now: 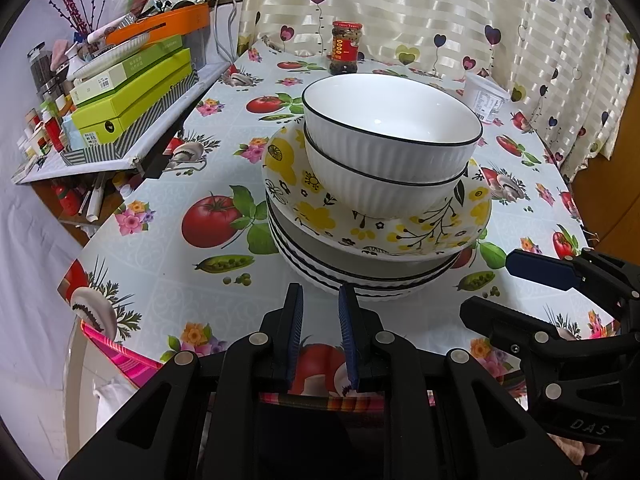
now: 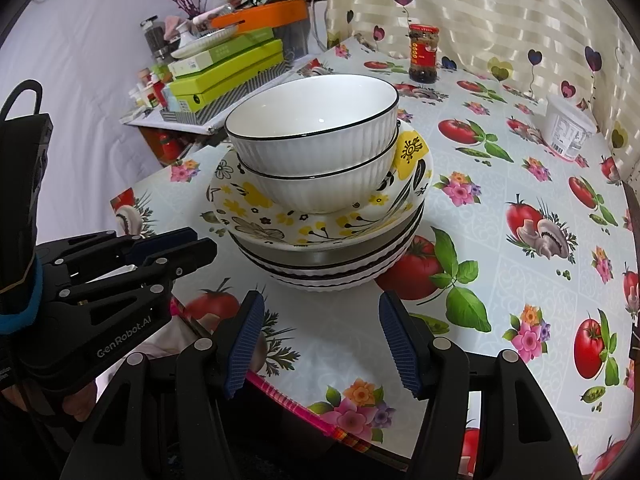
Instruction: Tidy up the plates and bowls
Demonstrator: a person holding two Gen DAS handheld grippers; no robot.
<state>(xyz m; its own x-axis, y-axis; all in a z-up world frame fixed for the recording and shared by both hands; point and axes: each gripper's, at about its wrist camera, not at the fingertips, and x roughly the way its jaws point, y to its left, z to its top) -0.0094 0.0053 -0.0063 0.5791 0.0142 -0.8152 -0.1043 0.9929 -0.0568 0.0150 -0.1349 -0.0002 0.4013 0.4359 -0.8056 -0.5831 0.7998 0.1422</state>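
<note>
I am holding both grippers low at the near edge of the table point(image 1: 160, 280), with the crockery stack sitting just beyond the fingertips of each. My left gripper point(image 1: 320, 300) is showing a narrow gap between its blue pads, nothing in it, and the stack is lying straight ahead of those fingers. My right gripper point(image 2: 322, 308) is standing wide, also empty, with the stack ahead and slightly left of its fingers. In the right wrist view the left gripper is coming in from the left, its tips near the lower plates.

The stack is built widest at the bottom, I judge for stability: the ribbed black-rimmed plates point(image 1: 360, 280) are resting on the tablecloth, the yellow floral plate point(image 1: 320, 208) is lying on them, and the two white ribbed bowls point(image 1: 392, 136) are nested on top, the upper bowl point(image 2: 312, 120) seated inside the lower.

All pieces are facing mouth up, so the stack's long axis is running vertically, though the floral plate and bowls are sitting off-centre and look tilted. I am reading the wide right fingers as ready for a bowl rim, but neither gripper is touching anything. A jar point(image 1: 346, 46) and a white tub point(image 1: 484, 96) are standing well beyond the stack.
</note>
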